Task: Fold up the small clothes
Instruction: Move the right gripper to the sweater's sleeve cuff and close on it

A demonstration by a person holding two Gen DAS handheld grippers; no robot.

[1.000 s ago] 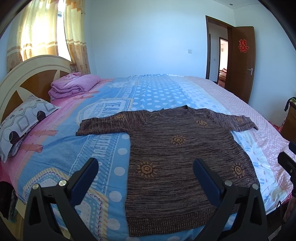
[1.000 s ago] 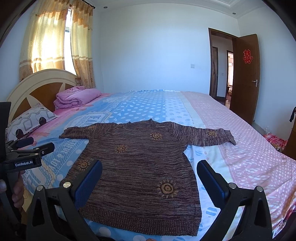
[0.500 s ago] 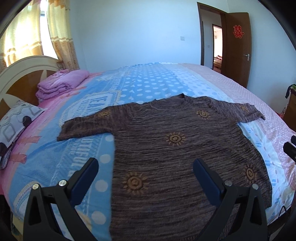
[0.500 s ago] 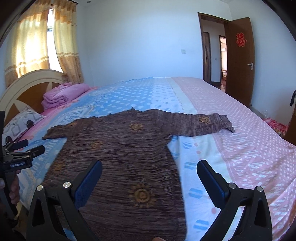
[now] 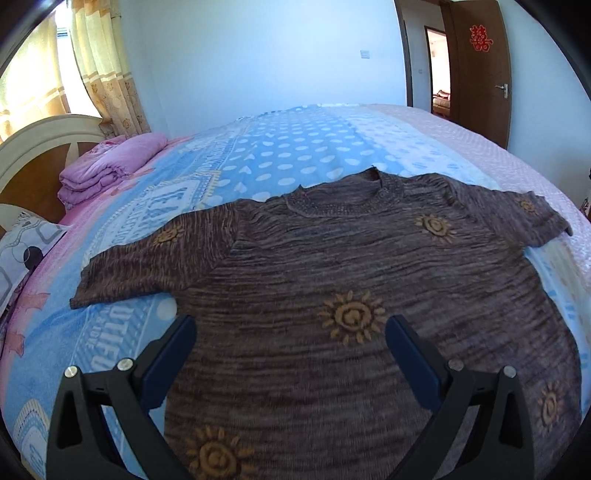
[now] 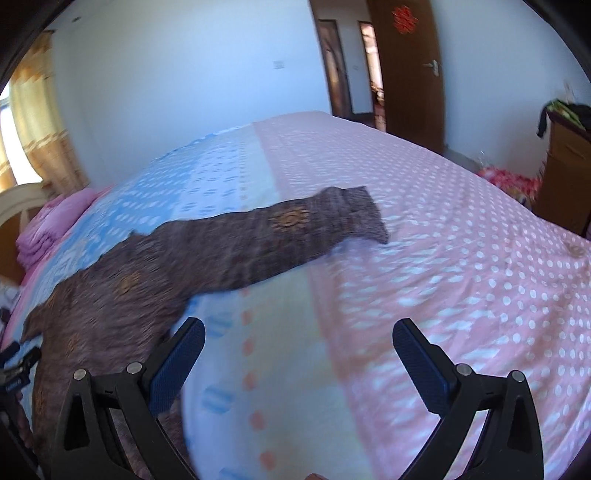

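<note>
Grippers: left gripper (image 5: 290,363) and right gripper (image 6: 298,365) both spread wide, holding nothing, hovering above the bed.
Bed (image 6: 443,258): serves as the folding surface.
Sweater (image 5: 332,277): brown knit, laid flat, front up, sleeves spread, ready for folding.
Right sleeve (image 6: 295,236): extended onto the pink sheet ahead of the right gripper; judged the likely first fold.

A red double-happiness paper sign (image 5: 480,38) is stuck on the open brown wooden door (image 5: 491,110); in the right wrist view it is a red blur (image 6: 405,16). The blue, white and pink printed bed sheet (image 5: 295,155) carries white block lettering, partly readable as "UTIFU" (image 5: 110,345) and, further up, "YEA" (image 5: 168,201); the rest is covered or too distorted.
</note>
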